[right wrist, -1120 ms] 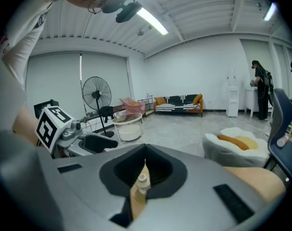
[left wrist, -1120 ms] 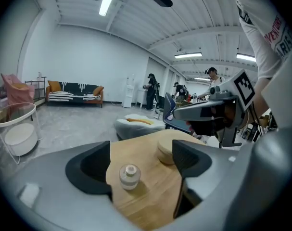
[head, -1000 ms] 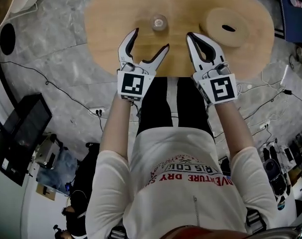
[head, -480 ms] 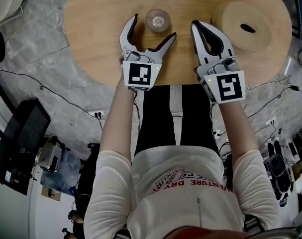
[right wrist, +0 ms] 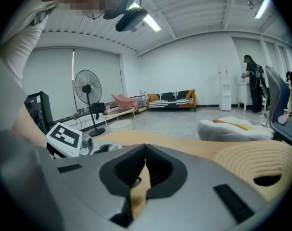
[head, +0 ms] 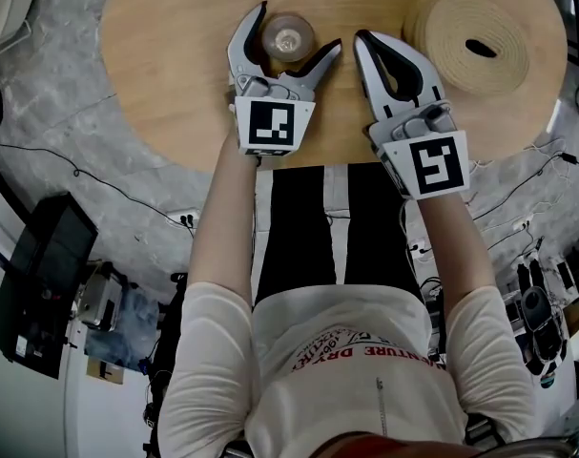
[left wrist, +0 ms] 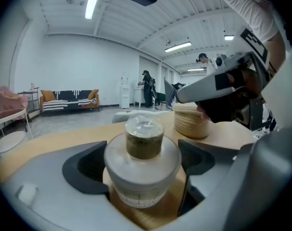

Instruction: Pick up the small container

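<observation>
Jaws on your left gripper [head: 299, 27], just opened, stand spread around the small container [head: 288, 36]; your right gripper [head: 359, 38] is pressed shut, empty.

On the table [head: 175, 74], small container [head: 287, 34] left — woven ring [head: 446, 31] right.

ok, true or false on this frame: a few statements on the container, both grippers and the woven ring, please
1. The container stands between the left gripper's fingers. True.
2. The left gripper is shut on the container. False: its fingers have just been opening and stand apart either side of it, not pressing.
3. The right gripper is shut and empty. True.
4. The woven ring lies left of the container. False: it lies to the right, past the right gripper.
5. The container lies on its side. False: it stands upright on the table.
</observation>
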Available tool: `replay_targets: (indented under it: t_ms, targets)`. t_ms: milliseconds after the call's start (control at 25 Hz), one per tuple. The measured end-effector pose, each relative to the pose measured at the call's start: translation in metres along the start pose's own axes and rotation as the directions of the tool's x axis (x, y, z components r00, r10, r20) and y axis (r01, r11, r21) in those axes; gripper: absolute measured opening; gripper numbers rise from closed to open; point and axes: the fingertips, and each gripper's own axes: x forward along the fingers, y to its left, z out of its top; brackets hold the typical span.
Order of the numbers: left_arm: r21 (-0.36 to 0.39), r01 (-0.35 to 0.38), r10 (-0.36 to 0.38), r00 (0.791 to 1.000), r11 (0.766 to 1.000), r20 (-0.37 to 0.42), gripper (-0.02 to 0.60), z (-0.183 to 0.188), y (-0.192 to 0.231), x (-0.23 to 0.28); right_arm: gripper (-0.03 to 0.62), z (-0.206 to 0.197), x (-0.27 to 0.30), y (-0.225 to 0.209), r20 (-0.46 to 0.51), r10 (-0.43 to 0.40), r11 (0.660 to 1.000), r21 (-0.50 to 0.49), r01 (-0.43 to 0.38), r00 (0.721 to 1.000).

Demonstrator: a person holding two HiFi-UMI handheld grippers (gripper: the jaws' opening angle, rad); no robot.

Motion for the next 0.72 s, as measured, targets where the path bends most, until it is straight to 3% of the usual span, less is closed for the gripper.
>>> replay_targets:
  t_ms: [280, 360, 720]
  targets:
    - [-0.012, 0.010, -0.010, 0.999, 1.000, -0.035, 0.447, 0.001, 0.005, 0.012, -0.012, -0.006, -0.004, -0.020, -0.009, -0.038, 0.999, 0.027, 0.039, 0.999]
    - [0.005, 0.002, -0.002, 0.998, 1.000, -0.057, 0.350, -0.001, 0.007, 0.011, -0.014, -0.008, -0.004, -0.022, -0.015, -0.039, 0.999, 0.031, 0.039, 0.999]
    - [0.012, -0.013, 0.014, 0.996, 1.000, -0.089, 0.345, -0.007, 0.005, 0.010, -0.012, -0.004, -0.010, -0.022, -0.028, -0.034, 0.999, 0.020, 0.035, 0.999]
